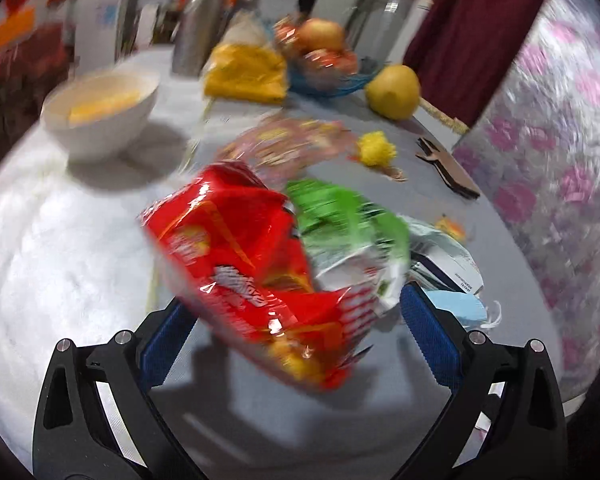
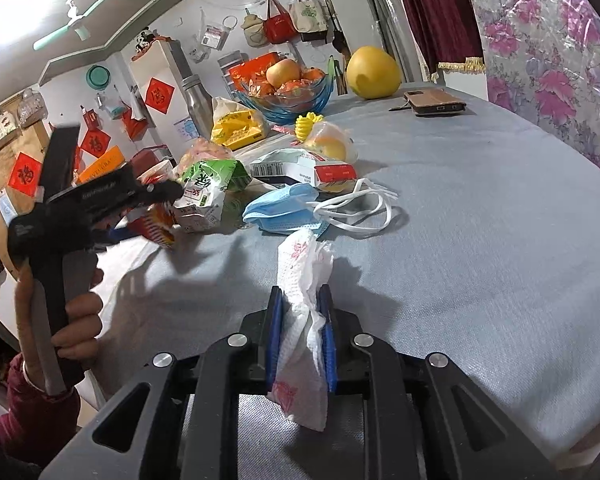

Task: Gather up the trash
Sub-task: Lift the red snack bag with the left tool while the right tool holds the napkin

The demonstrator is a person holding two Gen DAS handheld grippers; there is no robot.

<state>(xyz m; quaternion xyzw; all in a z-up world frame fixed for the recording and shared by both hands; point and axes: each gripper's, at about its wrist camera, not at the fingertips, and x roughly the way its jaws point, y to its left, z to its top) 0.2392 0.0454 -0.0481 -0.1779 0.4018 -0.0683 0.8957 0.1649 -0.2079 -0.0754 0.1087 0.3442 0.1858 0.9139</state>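
A cluttered home room with bags and red paper squares on the wall surrounds a grey-covered counter (image 2: 480,208), where keepers and throwaways lie in separate zones: the blue glass fruit bowl (image 2: 288,98), the big yellow pomelo (image 2: 374,73), the steel flask (image 2: 196,100) and the phone in its brown case (image 2: 436,103) sit toward the far edge, seemingly pushed out of the way, while the litter is heaped nearer the middle. The right claw (image 2: 301,336) is nearly closed and pinches a crumpled white napkin (image 2: 304,280) with red print between its blue pads; the napkin stands up above them and hangs out below, pinched mid-length probably because soft paper offers no firmer spot. The left claw (image 1: 296,336) has its jaws spread wide on either side of a red snack wrapper (image 1: 244,264), which looks raised off the counter in the blurred left wrist view; whether the pads actually press it I cannot tell. Just beside that wrapper is a green and white carton (image 2: 204,196), with a flattened white box (image 2: 296,168) behind it. A blue face mask (image 2: 284,210), its white loops trailing, lies loose just ahead of the napkin, and looks like the nearest remaining pick. From the right wrist view a hand (image 2: 76,320) in a dark red sleeve holds the left tool's handle.
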